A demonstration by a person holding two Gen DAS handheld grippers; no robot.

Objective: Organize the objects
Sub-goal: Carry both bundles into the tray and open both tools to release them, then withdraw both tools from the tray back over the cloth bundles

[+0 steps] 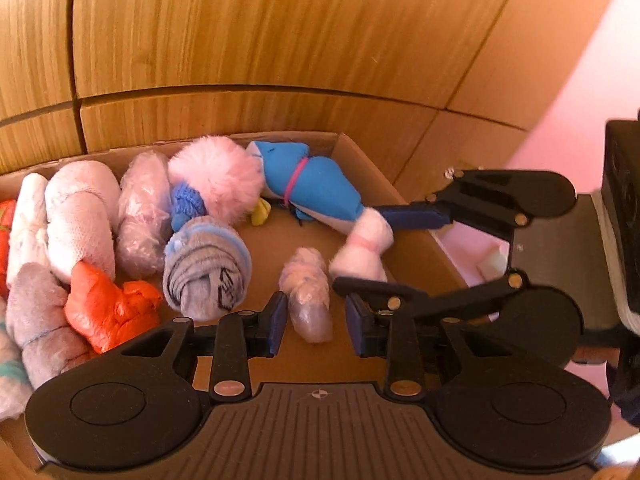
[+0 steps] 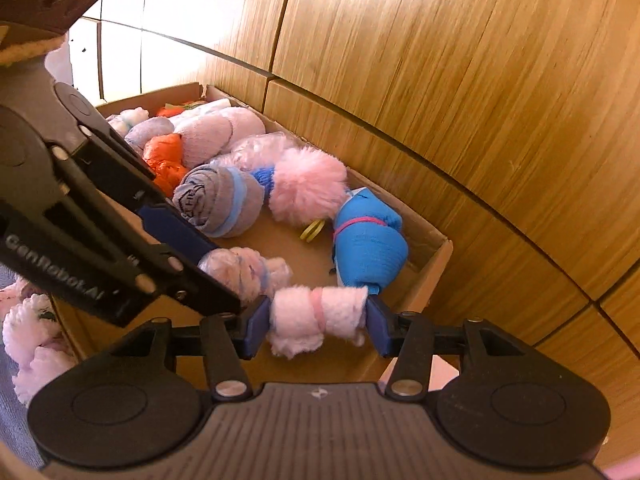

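An open cardboard box (image 1: 360, 160) holds several rolled sock bundles. A pale pink roll in clear wrap (image 1: 310, 300) lies on the box floor between the fingertips of my left gripper (image 1: 316, 322). Bare cardboard shows between the roll and the right pad, so the jaws stand open. My right gripper (image 2: 317, 326) is shut on a fluffy pink roll with a pink band (image 2: 316, 320), one pad pressed on each end. It holds that roll just above the box's near right part, in front of a blue bundle (image 2: 368, 240). The left wrist view shows the right gripper (image 1: 362, 248) reaching in from the right.
A grey-blue striped roll (image 1: 208, 268), an orange bundle (image 1: 112, 308), a fluffy pink ball (image 1: 218, 176) and pale rolls fill the box's left half. A yellow band (image 2: 312, 230) lies on the floor. Wooden panels (image 1: 280, 40) stand right behind. Fluffy white-pink items (image 2: 32, 340) lie outside at left.
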